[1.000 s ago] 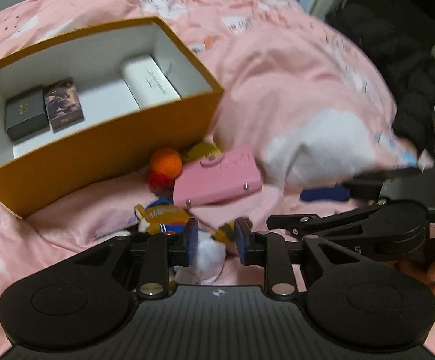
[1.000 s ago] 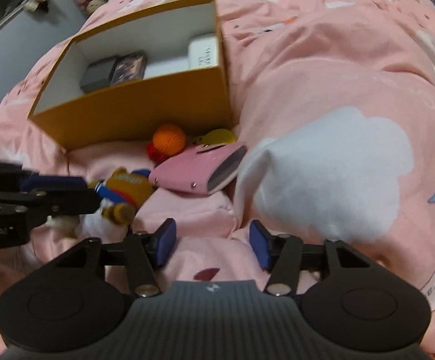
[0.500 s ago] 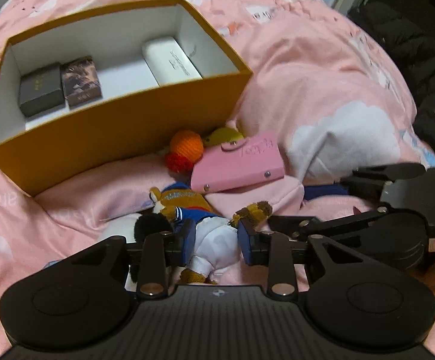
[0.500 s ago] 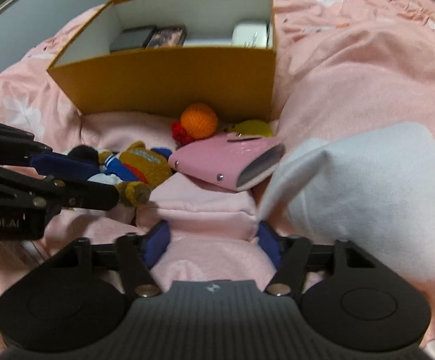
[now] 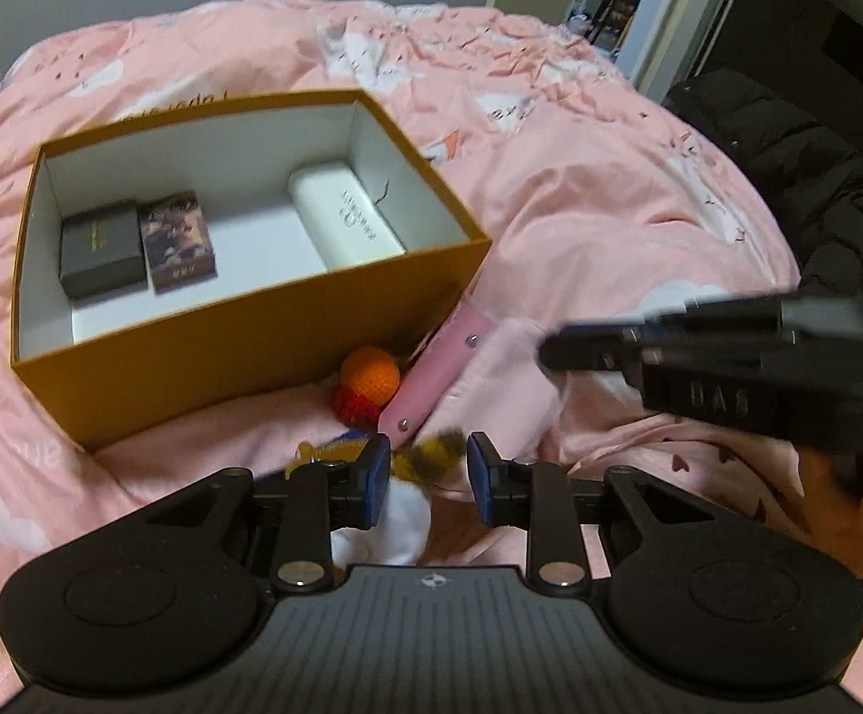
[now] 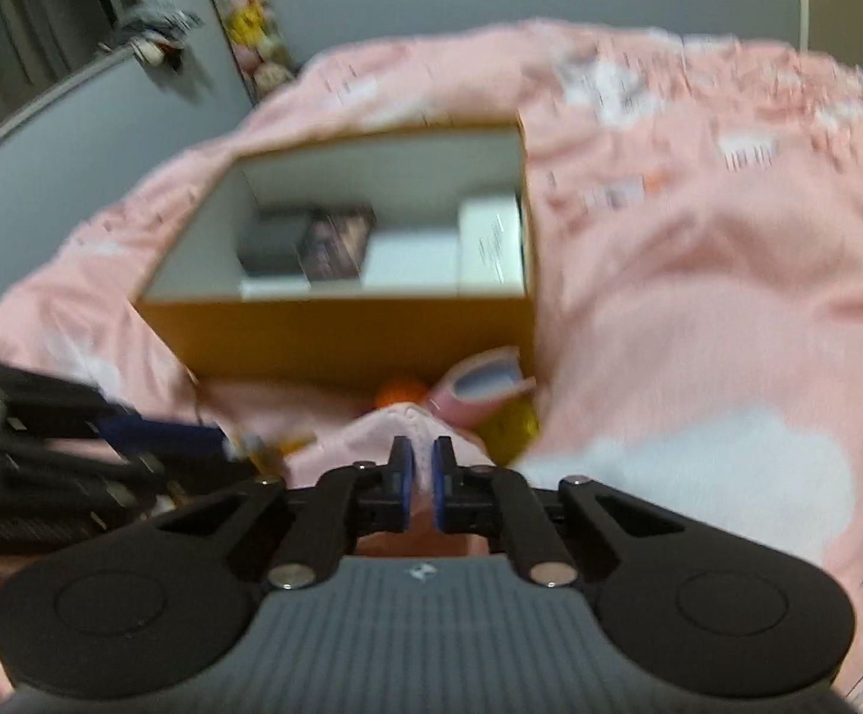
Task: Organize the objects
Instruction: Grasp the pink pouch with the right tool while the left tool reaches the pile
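An open orange box [image 5: 264,351] sits on the pink bed; it also shows in the right wrist view [image 6: 342,333]. Inside lie a black box [image 5: 101,250], a patterned box [image 5: 176,241] and a white case [image 5: 345,214]. In front of it lie an orange knitted ball [image 5: 370,379], a pink wallet [image 5: 440,375] tipped on edge, and a plush doll [image 5: 395,494]. My left gripper [image 5: 425,482] holds the doll loosely between its pads. My right gripper [image 6: 419,488] is shut on a fold of the pink blanket [image 6: 413,422] and lifts it.
The pink cloud-print blanket [image 5: 580,178] covers the whole bed. A black jacket [image 5: 788,178] lies at the right edge. A yellow object [image 6: 508,425] sits beside the wallet in the right wrist view. Grey wall stands behind the bed.
My right gripper closed on the blanket fold and lifted it, tipping the pink wallet onto its edge. Both grippers rose, so the box now looks farther off. The left gripper still has the doll.
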`<state>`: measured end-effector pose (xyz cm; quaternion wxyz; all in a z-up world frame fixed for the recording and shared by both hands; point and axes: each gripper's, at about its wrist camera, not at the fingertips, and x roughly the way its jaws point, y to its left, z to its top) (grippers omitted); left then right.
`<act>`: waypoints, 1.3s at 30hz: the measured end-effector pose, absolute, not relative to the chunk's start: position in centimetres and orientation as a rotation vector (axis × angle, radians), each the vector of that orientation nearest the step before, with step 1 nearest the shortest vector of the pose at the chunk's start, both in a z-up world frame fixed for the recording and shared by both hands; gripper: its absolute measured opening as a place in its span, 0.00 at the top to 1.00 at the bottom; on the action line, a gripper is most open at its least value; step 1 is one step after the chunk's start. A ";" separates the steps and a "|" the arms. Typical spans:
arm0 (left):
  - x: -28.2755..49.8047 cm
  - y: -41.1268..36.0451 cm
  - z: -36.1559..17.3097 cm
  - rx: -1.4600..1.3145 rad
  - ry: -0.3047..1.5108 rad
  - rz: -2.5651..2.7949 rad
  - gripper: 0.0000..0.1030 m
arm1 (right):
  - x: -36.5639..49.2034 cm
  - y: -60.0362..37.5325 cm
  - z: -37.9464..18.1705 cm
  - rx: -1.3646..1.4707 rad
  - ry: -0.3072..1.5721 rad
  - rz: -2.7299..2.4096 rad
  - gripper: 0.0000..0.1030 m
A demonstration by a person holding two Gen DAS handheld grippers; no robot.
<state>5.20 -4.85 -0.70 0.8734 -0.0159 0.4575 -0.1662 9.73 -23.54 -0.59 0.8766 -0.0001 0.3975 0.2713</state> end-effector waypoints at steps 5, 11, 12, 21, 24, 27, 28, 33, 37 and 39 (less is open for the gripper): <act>4.7 -4.6 -0.1 -0.029 0.913 -0.357 0.52 | 11.7 -22.3 0.1 0.076 0.825 0.573 1.00; 5.0 -4.6 -1.2 -0.061 0.960 -0.392 0.51 | 12.4 -22.3 -0.8 0.052 0.842 0.529 1.00; 5.2 -4.9 -1.4 -0.065 0.969 -0.413 0.51 | 12.1 -22.7 -0.8 0.038 0.835 0.515 0.95; 5.8 -9.1 -3.2 0.138 0.994 -0.488 0.46 | 11.1 -26.0 -3.7 0.039 0.924 0.393 0.92; 5.7 -9.0 -3.6 0.146 0.997 -0.467 0.60 | 10.9 -25.9 -4.1 0.005 0.933 0.409 0.82; 5.6 -8.1 -2.9 0.129 0.983 -0.466 0.68 | 10.4 -24.8 -3.9 -0.104 0.915 0.482 0.59; 5.6 -7.9 -2.7 0.134 0.986 -0.471 0.69 | 10.2 -24.2 -3.9 -0.168 0.904 0.510 0.57; 5.7 -7.8 -1.5 0.205 0.966 -0.523 0.70 | 9.6 -22.4 -4.3 -0.399 0.855 0.623 0.46; 5.7 -8.6 -1.5 0.300 0.960 -0.554 0.70 | 9.1 -21.3 -4.5 -0.566 0.778 0.714 0.46; 5.8 -8.8 -1.5 0.307 0.957 -0.554 0.70 | 9.0 -21.0 -4.6 -0.625 0.739 0.736 0.47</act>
